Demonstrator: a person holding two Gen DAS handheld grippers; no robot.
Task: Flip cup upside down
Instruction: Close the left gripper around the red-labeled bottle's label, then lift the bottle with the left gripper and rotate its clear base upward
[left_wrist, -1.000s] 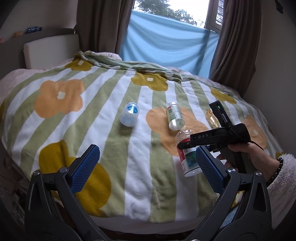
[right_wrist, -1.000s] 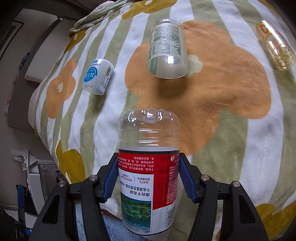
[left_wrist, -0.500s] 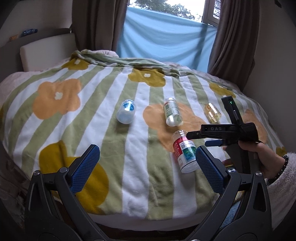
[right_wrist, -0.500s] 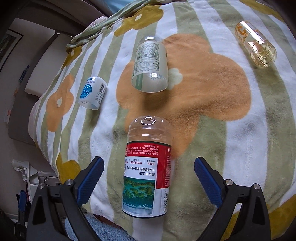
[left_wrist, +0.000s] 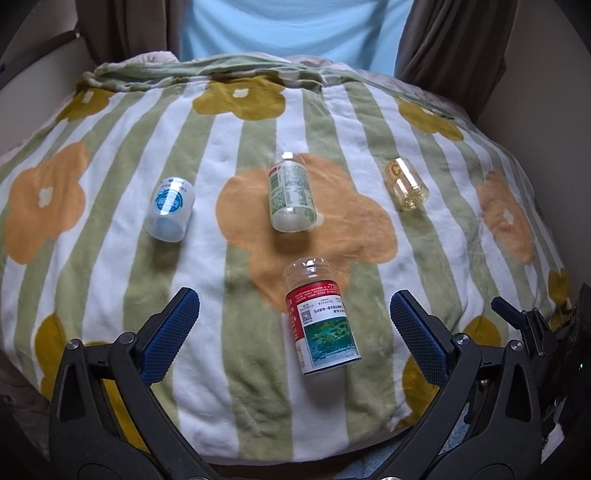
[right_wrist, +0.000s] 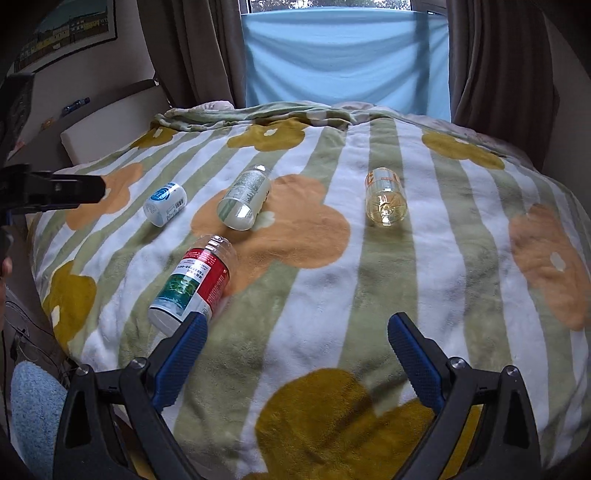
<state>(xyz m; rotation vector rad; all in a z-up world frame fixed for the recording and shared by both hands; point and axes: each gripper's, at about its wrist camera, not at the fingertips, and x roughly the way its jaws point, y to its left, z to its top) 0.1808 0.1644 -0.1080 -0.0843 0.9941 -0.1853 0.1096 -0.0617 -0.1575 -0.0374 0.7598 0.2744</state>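
Several clear plastic cups cut from bottles lie on a flowered, striped blanket. The red-labelled cup (left_wrist: 320, 316) (right_wrist: 194, 281) rests on its side nearest me, free of both grippers. Farther back lie a green-labelled cup (left_wrist: 291, 193) (right_wrist: 243, 202), a white-and-blue cup (left_wrist: 168, 209) (right_wrist: 165, 204) and a yellowish cup (left_wrist: 405, 178) (right_wrist: 384, 201). My left gripper (left_wrist: 293, 334) is open, and the red-labelled cup lies between its fingertips in that view. My right gripper (right_wrist: 295, 350) is open and empty, drawn back from the cup, whose end is by its left fingertip (right_wrist: 181, 349).
The blanket (left_wrist: 110, 277) covers a bed that drops away at the near edge. Brown curtains (right_wrist: 192, 51) and a blue cloth (right_wrist: 343, 55) over the window stand behind. A white headboard cushion (right_wrist: 110, 122) is at the left. The right gripper's body (left_wrist: 546, 332) shows at the left view's right edge.
The right gripper opened and let go of the red-labelled cup, which now lies on the blanket, then pulled back and swung right. The left gripper moved over toward the cup.
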